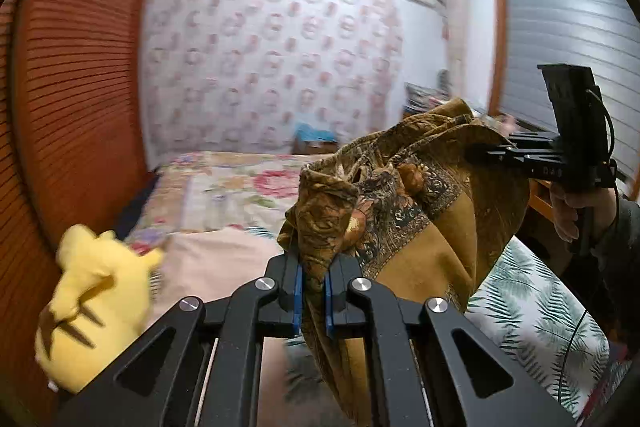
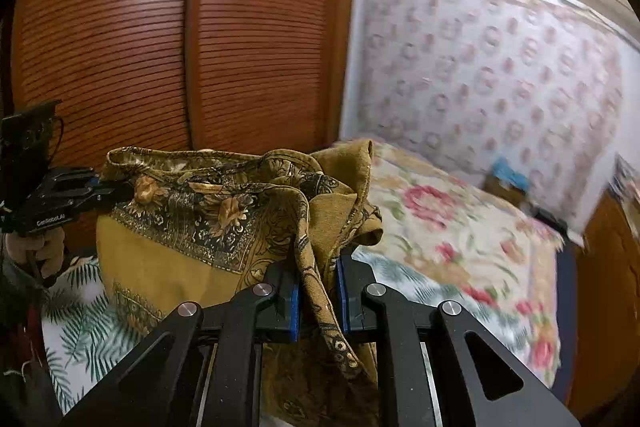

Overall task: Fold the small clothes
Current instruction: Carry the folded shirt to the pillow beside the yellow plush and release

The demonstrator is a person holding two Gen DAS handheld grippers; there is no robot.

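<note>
You are working over a bed [image 2: 460, 227] spread with a floral quilt, reddish slatted wardrobe doors [image 2: 160, 47] standing behind it. Your left gripper [image 1: 313, 301] and right gripper [image 2: 318, 301] are each clamping an edge of the mustard-brown patterned cloth [image 1: 420, 211], which is hanging between them above the bed.

Small white lettering on the left gripper [image 2: 96, 193] body is too blurred to read for certain.
</note>
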